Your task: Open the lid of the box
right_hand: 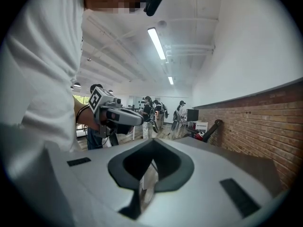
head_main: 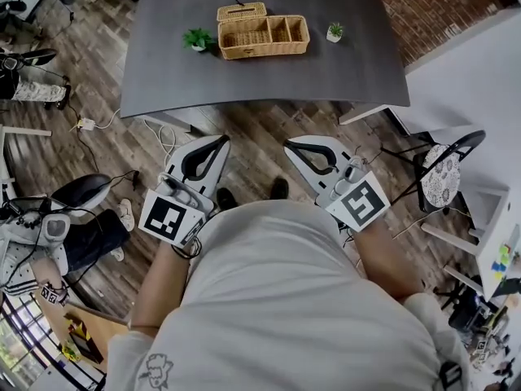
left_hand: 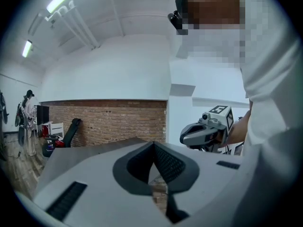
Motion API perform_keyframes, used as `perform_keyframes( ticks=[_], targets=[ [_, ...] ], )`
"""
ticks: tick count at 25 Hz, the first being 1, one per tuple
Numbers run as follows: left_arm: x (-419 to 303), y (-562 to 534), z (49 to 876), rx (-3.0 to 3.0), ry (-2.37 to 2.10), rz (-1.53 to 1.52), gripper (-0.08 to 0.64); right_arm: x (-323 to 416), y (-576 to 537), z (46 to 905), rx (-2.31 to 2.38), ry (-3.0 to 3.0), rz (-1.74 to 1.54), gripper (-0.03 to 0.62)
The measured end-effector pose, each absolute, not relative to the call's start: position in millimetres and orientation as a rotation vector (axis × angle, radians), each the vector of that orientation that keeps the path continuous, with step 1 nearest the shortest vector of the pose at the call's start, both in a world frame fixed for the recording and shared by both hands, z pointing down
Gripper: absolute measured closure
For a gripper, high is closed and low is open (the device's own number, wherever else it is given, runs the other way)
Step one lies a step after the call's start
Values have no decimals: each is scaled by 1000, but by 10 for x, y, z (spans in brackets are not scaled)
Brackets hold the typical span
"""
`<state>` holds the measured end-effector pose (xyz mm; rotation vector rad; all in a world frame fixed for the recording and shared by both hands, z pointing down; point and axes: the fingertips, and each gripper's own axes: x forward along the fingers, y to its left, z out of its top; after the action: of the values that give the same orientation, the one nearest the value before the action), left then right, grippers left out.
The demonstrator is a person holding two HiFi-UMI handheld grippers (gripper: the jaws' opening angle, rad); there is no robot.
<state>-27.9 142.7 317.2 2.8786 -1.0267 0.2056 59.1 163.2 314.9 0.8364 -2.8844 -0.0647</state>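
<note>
Left tongs [head_main: 218,143], right tongs [head_main: 295,146]: clenched, empty | box [head_main: 263,37]: far on surface [head_main: 163,72] | risk: left plant [head_main: 198,38] is knocked if the reach is careless.

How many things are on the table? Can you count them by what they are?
Wicker box, counted together with its lid: 1
Potted plants, one on the left and one on the right: 2
Total on the table: 3
</note>
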Motion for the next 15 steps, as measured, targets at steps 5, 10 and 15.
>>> perform_keyframes(
  ticks=[5, 10, 15],
  targets=[
    [-651, 1547, 3124, 2888, -1021, 193, 548, 229, 1742, 3070, 853, -2894, -67, 588],
    [-1022, 1647, 3071, 2899, -1021, 183, 548, -122, 1863, 3024, 872, -2897, -75, 588],
    [-1312, 1747, 3088, 2906, -1004, 178, 548, -402, 1976, 3051, 891, -2885, -79, 588]
  ],
)
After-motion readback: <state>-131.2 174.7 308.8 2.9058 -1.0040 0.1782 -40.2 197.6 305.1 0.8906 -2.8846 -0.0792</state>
